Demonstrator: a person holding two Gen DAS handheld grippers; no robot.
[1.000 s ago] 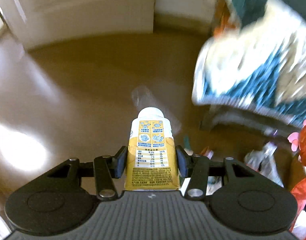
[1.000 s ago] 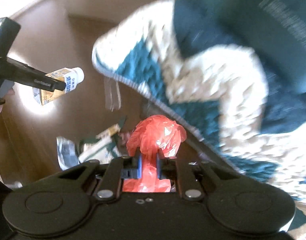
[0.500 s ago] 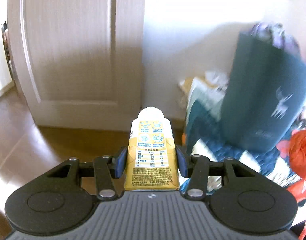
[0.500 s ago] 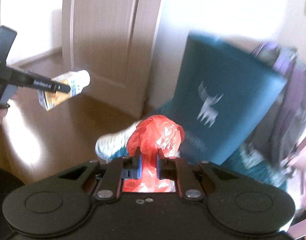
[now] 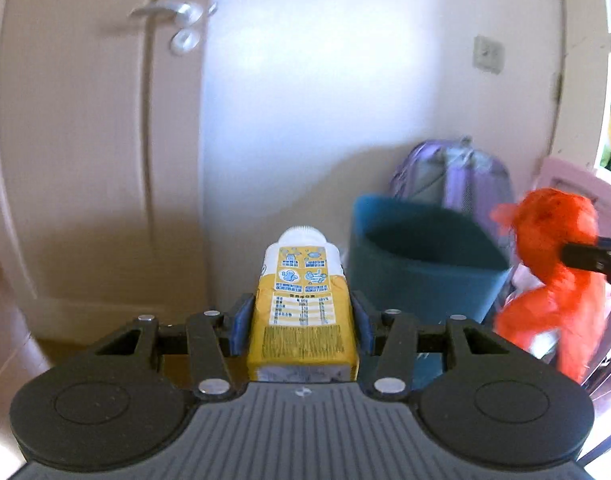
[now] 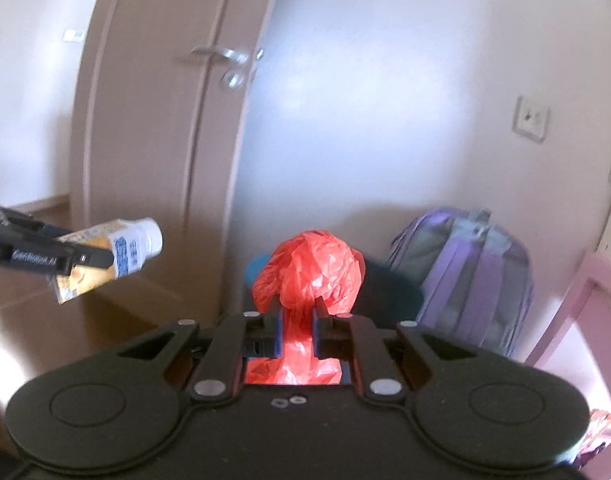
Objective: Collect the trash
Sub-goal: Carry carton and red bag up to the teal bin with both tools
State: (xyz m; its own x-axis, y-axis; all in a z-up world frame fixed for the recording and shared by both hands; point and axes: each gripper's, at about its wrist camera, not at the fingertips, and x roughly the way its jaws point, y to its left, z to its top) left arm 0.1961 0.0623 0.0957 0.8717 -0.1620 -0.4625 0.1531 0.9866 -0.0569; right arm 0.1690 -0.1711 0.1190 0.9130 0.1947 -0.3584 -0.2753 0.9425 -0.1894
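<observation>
Up off the floor, the left gripper (image 5: 301,314) squeezes the yellow carton (image 5: 303,308) and the right gripper (image 6: 297,324) pinches the red bag (image 6: 307,276), neither dropped yet into the blue bag (image 5: 421,268) at two o'clock.

Teal bin (image 5: 421,264) mouth open ahead; purple backpack (image 6: 465,276) crowds behind, wall beyond.

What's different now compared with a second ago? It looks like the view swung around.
Both grippers tilted up from the littered floor and patterned blanket to face the door, wall, teal bin and purple backpack. Nothing was picked up or released: the left gripper still clamps the yellow drink carton, and the right gripper still pinches the red plastic bag.
</observation>
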